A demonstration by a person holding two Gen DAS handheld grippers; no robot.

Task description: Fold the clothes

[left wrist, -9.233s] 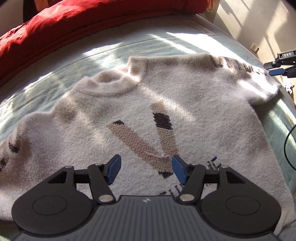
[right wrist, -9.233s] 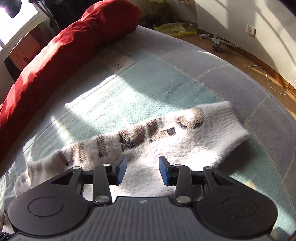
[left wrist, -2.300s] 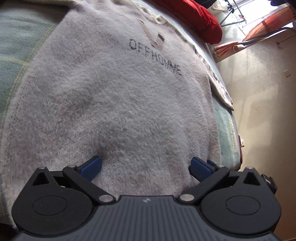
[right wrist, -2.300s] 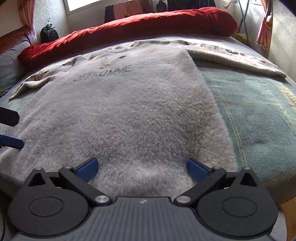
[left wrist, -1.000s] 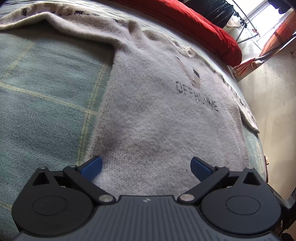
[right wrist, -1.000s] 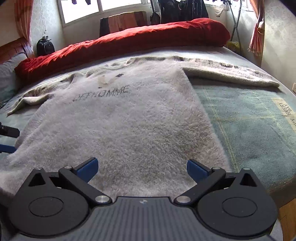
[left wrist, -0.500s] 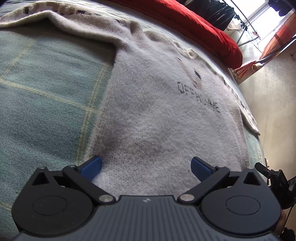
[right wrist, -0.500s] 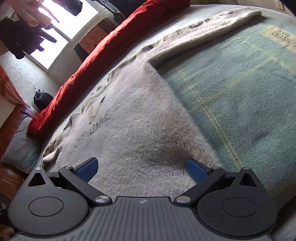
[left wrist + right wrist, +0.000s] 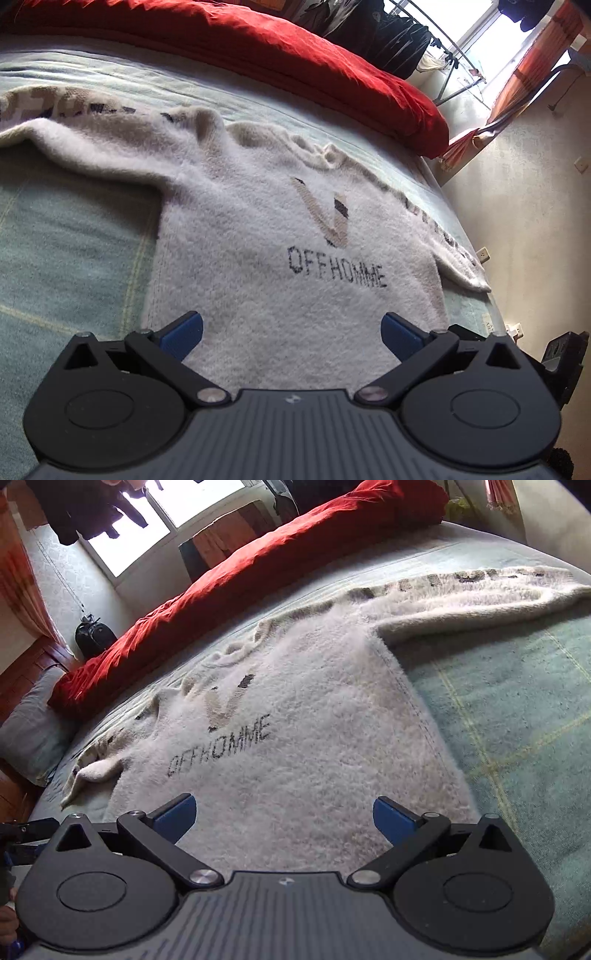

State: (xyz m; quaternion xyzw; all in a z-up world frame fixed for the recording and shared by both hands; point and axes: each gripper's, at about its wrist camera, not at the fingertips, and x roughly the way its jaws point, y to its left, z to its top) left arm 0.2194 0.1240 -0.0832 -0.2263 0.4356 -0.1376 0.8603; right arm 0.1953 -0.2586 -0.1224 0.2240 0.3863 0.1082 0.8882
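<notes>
A fuzzy white sweater point(image 9: 266, 229) with a tan V and the lettering OFFHOMME lies flat, front up, on the bed, both sleeves spread outward. The left wrist view looks up it from the hem's left part; my left gripper point(image 9: 291, 338) is open wide just above the hem, nothing between its blue pads. The same sweater point(image 9: 314, 731) fills the right wrist view, and my right gripper point(image 9: 284, 814) is open wide above the hem's right part, near the side seam. The hem itself is hidden under both gripper bodies.
The bed has a pale green checked blanket point(image 9: 66, 251) point(image 9: 517, 709). A long red duvet roll point(image 9: 258, 48) point(image 9: 258, 565) lies along the far side. A grey pillow point(image 9: 29, 731) sits at far left. The wall point(image 9: 535, 206) stands close on the right.
Both cameras have tilted up and pulled back a little, so more of the sweater's chest and collar shows. Both grippers stay open wide over the hem; the sweater has not moved.
</notes>
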